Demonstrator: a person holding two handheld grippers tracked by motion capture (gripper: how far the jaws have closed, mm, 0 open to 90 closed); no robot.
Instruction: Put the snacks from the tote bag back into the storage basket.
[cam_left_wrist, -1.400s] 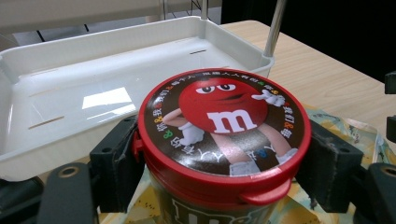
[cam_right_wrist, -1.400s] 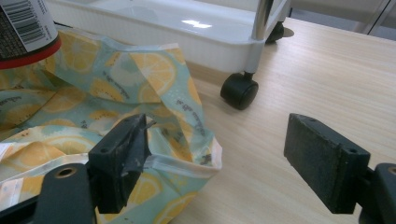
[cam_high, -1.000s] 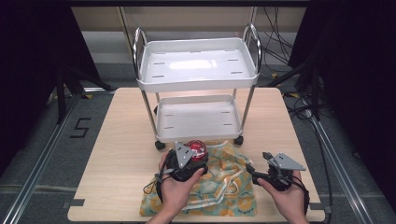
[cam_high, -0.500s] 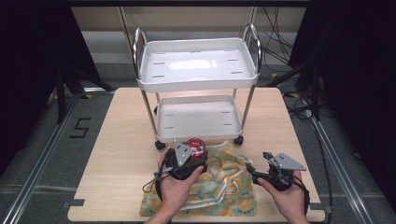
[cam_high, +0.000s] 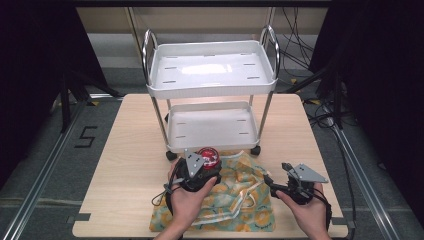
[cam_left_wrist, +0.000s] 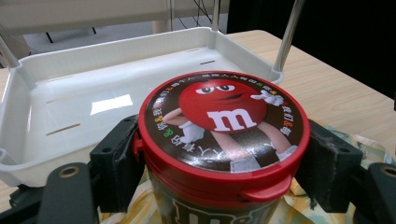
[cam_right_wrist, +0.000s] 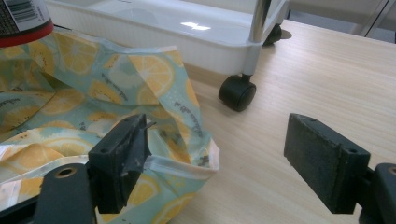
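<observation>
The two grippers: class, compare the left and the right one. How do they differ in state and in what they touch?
The left gripper is shut on the red-lidded jar, a jaw on each side; the right gripper is open and holds nothing. The left gripper sits over the lemon-print cloth near the cart; the right gripper is at the cloth's edge, over bare table. Both have black jaws and are hand-held.

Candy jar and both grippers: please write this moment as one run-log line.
left gripper: shut on candy jar | right gripper: open beside lemon-print bag | cart: behind
</observation>
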